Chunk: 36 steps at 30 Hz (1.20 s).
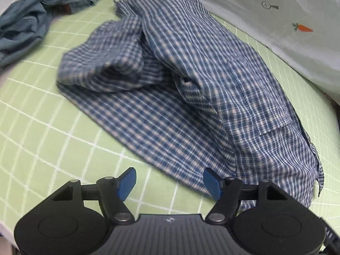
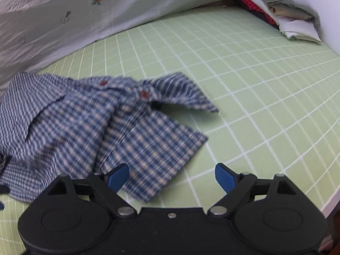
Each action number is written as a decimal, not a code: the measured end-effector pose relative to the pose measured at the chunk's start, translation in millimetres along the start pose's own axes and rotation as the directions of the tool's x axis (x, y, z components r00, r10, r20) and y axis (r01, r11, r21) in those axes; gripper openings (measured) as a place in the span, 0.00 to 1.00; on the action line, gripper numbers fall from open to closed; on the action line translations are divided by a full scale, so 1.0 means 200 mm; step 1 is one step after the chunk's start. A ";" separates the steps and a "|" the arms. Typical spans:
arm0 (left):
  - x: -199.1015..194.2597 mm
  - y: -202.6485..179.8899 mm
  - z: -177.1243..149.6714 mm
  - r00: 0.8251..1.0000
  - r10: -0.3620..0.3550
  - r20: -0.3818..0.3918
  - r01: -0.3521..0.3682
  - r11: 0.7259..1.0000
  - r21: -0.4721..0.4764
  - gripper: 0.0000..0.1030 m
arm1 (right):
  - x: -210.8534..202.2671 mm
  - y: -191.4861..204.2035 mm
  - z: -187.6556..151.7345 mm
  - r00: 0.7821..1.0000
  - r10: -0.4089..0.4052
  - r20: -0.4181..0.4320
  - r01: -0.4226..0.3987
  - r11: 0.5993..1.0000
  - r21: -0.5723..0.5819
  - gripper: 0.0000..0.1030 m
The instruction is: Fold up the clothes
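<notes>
Green bedding with a white grid [image 1: 42,140] covers pretty much the whole surface, and it's backed by a pale sheet printed with little carrots [image 1: 276,21] along the far side. Spread across the middle is the blue plaid shirt [image 1: 170,80], only loosely bunched up, with a chest pocket facing up in the left wrist view and a couple of brown buttons seen near the collar in the right wrist view. A crumpled heap of denim [image 1: 27,19] is parked on the far left, well apart from the shirt. A small stack of folded clothes [image 2: 284,14] is tucked in the far right corner. The left gripper [image 1: 170,183] is held with jaws apart just above the shirt's near hem, nothing pinched. The right gripper [image 2: 172,177] is spread wide too, with one blue pad over the shirt's edge and nothing gripped.
</notes>
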<state>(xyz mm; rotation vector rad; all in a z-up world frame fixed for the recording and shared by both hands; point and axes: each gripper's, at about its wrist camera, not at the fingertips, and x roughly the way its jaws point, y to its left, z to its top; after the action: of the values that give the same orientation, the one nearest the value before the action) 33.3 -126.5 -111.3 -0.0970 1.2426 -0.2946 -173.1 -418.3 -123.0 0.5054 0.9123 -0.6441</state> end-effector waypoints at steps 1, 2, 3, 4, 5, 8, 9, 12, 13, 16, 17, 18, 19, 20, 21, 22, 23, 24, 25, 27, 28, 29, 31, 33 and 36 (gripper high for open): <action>0.02 0.00 0.00 1.000 -0.002 0.005 0.002 1.000 -0.013 0.69 | 0.00 0.02 -0.01 1.000 0.007 0.001 -0.007 1.000 -0.007 0.87; 0.04 0.00 0.00 1.000 -0.004 0.010 0.004 1.000 -0.027 0.69 | 0.01 0.03 -0.02 1.000 0.015 0.003 -0.015 1.000 -0.012 0.88; 0.06 -0.01 0.00 1.000 -0.007 0.018 0.007 0.999 -0.039 0.69 | 0.02 0.05 -0.03 1.000 0.024 0.006 -0.024 1.000 -0.015 0.88; 0.07 -0.02 0.00 1.000 -0.010 0.026 0.011 0.999 -0.051 0.70 | 0.03 0.07 -0.03 0.999 0.033 0.009 -0.033 0.999 -0.018 0.89; 0.09 -0.03 0.00 1.000 -0.008 0.027 0.009 0.998 -0.055 0.70 | 0.04 0.08 -0.04 0.999 0.040 0.011 -0.040 0.999 -0.021 0.89; 0.12 -0.06 0.00 0.999 0.021 0.036 -0.019 0.998 -0.058 0.69 | 0.08 0.11 -0.03 0.999 0.034 0.019 -0.033 0.999 -0.025 0.89; 0.12 -0.07 -0.01 0.999 0.025 0.049 -0.022 0.998 -0.056 0.68 | 0.09 0.11 -0.03 0.999 0.031 0.023 -0.030 0.999 -0.026 0.89; 0.12 -0.09 -0.03 0.995 0.033 0.090 -0.027 0.997 -0.075 0.61 | 0.10 0.11 -0.01 0.997 0.065 0.048 -0.063 0.997 -0.033 0.67; 0.12 -0.10 -0.04 0.995 0.039 0.096 -0.031 0.997 -0.077 0.52 | 0.10 0.10 0.00 0.995 0.081 0.056 -0.078 0.996 -0.051 0.54; 0.12 -0.14 -0.05 0.992 0.057 0.109 -0.049 0.996 -0.074 0.13 | 0.09 0.09 0.02 0.990 0.123 0.064 -0.114 0.985 -0.129 0.22; 0.13 -0.15 -0.06 0.992 0.063 0.114 -0.055 0.996 -0.074 0.05 | 0.09 0.07 0.03 0.989 0.127 0.071 -0.116 0.983 -0.141 0.11; 0.13 -0.16 -0.06 0.991 0.069 0.118 -0.060 0.996 -0.073 0.00 | 0.09 0.05 0.04 0.989 0.128 0.076 -0.116 0.982 -0.146 0.09; 0.13 -0.18 -0.07 0.992 0.059 0.116 -0.051 0.996 -0.077 0.00 | 0.08 0.02 0.05 0.989 0.124 0.081 -0.111 0.983 -0.147 0.07; 0.12 -0.21 -0.09 0.993 0.046 0.112 -0.037 0.996 -0.082 0.00 | 0.08 -0.01 0.06 0.990 0.109 0.088 -0.096 0.985 -0.142 0.06; 0.12 -0.23 -0.10 0.994 0.033 0.108 -0.024 0.996 -0.087 0.00 | 0.06 -0.06 0.07 0.991 0.096 0.098 -0.081 0.987 -0.140 0.06; 0.10 -0.27 -0.14 0.994 0.025 0.108 -0.017 0.997 -0.070 0.00 | 0.05 -0.12 0.09 0.990 0.083 0.109 -0.068 0.988 -0.139 0.06; 0.08 -0.32 -0.18 0.994 0.017 0.108 -0.012 0.999 -0.047 0.00 | 0.04 -0.18 0.11 0.990 0.075 0.120 -0.058 0.989 -0.140 0.06; 0.06 -0.36 -0.22 0.994 0.010 0.109 -0.008 1.000 -0.025 0.00 | 0.02 -0.24 0.13 0.989 0.072 0.128 -0.053 0.989 -0.141 0.06; 0.04 -0.40 -0.26 0.995 0.009 0.104 -0.008 1.000 -0.008 0.00 | 0.00 -0.30 0.16 0.989 0.064 0.137 -0.044 0.989 -0.144 0.06; 0.02 -0.48 -0.36 0.996 0.009 0.092 -0.011 1.000 0.021 0.00 | -0.03 -0.42 0.20 0.986 0.019 0.164 0.008 0.987 -0.159 0.05; 0.01 -0.51 -0.39 0.997 0.011 0.080 -0.014 1.000 0.026 0.01 | -0.04 -0.48 0.23 0.984 -0.002 0.179 0.031 0.987 -0.158 0.05; 0.00 -0.53 -0.42 0.998 0.015 0.067 -0.016 0.999 0.029 0.02 | -0.04 -0.54 0.27 0.980 -0.020 0.196 0.050 0.988 -0.149 0.05; 0.00 -0.56 -0.46 0.999 0.024 0.046 -0.025 0.999 0.037 0.04 | -0.06 -0.66 0.37 0.971 -0.044 0.236 0.070 0.992 -0.102 0.06; -0.01 -0.58 -0.48 0.997 0.057 0.044 -0.060 0.996 0.059 0.14 | -0.06 -0.76 0.45 0.970 -0.064 0.235 0.069 0.998 -0.014 0.15; -0.02 -0.56 -0.43 0.991 0.124 0.056 -0.126 0.991 0.046 0.31 | -0.07 -0.86 0.50 0.972 -0.089 0.218 0.068 0.992 0.103 0.53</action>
<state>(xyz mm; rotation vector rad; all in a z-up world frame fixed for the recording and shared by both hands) -68.1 -225.2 -110.5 0.0160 1.1825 -0.2129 -243.7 -601.5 -81.4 0.4731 0.6952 -0.8025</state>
